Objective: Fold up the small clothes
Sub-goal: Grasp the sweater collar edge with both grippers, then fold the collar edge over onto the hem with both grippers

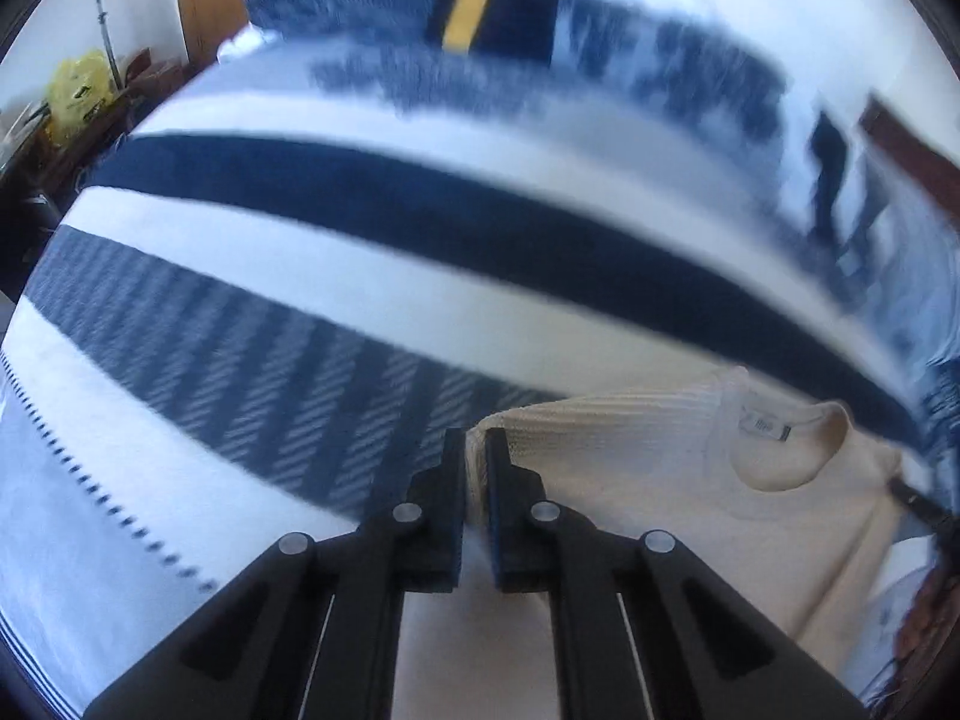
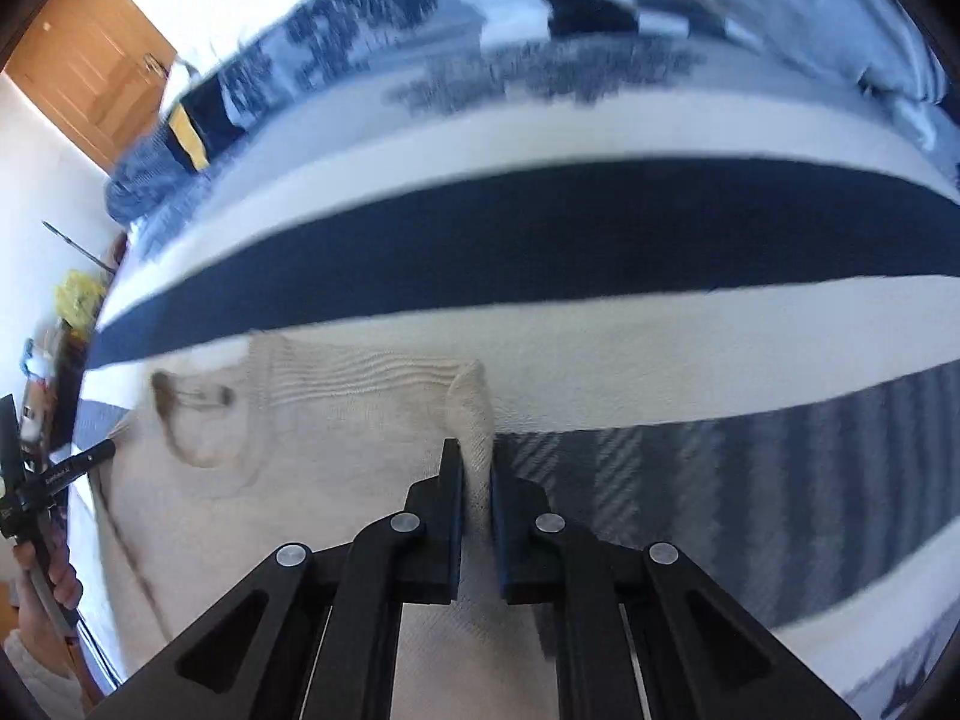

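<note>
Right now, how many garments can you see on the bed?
2. A cream sweater lies flat close by, its shoulders pinched by both grippers. A navy garment with a yellow stripe lies at the far edge. Others may be hidden.

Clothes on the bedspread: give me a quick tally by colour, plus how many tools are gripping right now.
Cream knit sweaters: 1, lying flat on the striped bedspread
Navy garments with a yellow stripe: 1, at the far edge, blurred
Tools gripping the cream sweater: 2, left tool and right tool, one at each shoulder corner
Total: 2 garments, 2 tools
</note>
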Available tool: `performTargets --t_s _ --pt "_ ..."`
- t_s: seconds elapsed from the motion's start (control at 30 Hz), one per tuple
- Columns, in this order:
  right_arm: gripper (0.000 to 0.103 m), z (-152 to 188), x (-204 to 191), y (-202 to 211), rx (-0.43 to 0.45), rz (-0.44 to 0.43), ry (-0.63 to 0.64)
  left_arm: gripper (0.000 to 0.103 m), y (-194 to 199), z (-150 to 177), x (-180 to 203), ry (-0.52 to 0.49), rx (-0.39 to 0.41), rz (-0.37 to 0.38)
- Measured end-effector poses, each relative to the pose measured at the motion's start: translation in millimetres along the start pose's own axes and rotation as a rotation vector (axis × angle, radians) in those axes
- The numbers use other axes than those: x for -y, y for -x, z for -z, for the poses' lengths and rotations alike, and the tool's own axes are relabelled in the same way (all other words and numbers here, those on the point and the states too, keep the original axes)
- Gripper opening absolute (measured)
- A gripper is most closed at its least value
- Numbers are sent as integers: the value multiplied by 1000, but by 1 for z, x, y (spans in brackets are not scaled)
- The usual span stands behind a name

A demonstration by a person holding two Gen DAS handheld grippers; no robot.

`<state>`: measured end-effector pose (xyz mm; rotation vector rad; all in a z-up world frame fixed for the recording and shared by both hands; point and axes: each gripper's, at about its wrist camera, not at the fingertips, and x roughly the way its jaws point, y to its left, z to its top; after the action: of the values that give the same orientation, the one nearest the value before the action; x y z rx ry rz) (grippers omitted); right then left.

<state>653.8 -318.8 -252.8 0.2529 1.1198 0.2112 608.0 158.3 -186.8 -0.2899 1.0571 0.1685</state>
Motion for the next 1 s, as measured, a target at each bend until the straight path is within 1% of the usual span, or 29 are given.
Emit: performTargets --t_s 0.03,0.1,0.17,0.2,0.27,0.3,0.37,0.4,0.47,0.5,0.53,0.57,0.6,0.63,0.67,0.73,0.77,0.8,0.83,0.9,0.97,1.0 --pt "6 1 -1 12 22 -6 2 6 22 5 1 -13 31 0" --pt "6 14 -7 54 86 -34 19 6 71 21 -1 -30 88 36" --pt "6 36 -18 95 136 -33 61 6 121 48 -9 -34 125 77" --pt "6 49 -21 115 155 -48 67 6 140 60 -13 -40 138 89" --pt "6 84 -22 160 197 -65 81 6 186 99 -23 -61 178 107" --pt "5 101 -20 180 214 -80 79 6 199 114 -27 -68 184 112" --pt "4 145 -16 219 245 -105 70 6 225 158 -38 -67 187 122" --pt "4 167 -14 235 261 -124 57 6 233 186 -44 -72 179 113" --pt "4 219 -5 257 263 -167 3 6 234 230 -54 -65 150 93" --pt "4 243 -1 262 260 -179 -20 6 226 258 -62 -38 111 89" --pt "4 269 3 263 254 -188 -47 6 217 280 -69 -9 76 89" --pt "4 297 10 259 234 -193 -86 6 204 304 -77 22 46 89" --pt "4 318 17 252 216 -207 -133 6 193 318 -80 34 30 85" --pt "4 345 28 239 195 -228 -202 6 177 336 -87 62 -4 80" --pt "4 363 34 229 177 -222 -232 6 160 353 -95 115 -51 85" --pt "4 390 46 203 157 -217 -286 6 140 376 -104 164 -103 90" --pt "4 401 52 190 138 -195 -306 6 136 381 -105 164 -100 87" --pt "4 405 58 179 104 -180 -334 6 138 381 -104 153 -91 84" --pt "4 406 63 173 79 -191 -359 6 142 379 -101 147 -79 83" --pt "4 404 64 176 100 -190 -330 7 148 376 -96 131 -54 78" --pt "5 406 58 182 121 -173 -278 8 152 378 -95 137 -51 84" --pt "7 407 56 182 119 -151 -262 12 153 382 -96 152 -61 90"
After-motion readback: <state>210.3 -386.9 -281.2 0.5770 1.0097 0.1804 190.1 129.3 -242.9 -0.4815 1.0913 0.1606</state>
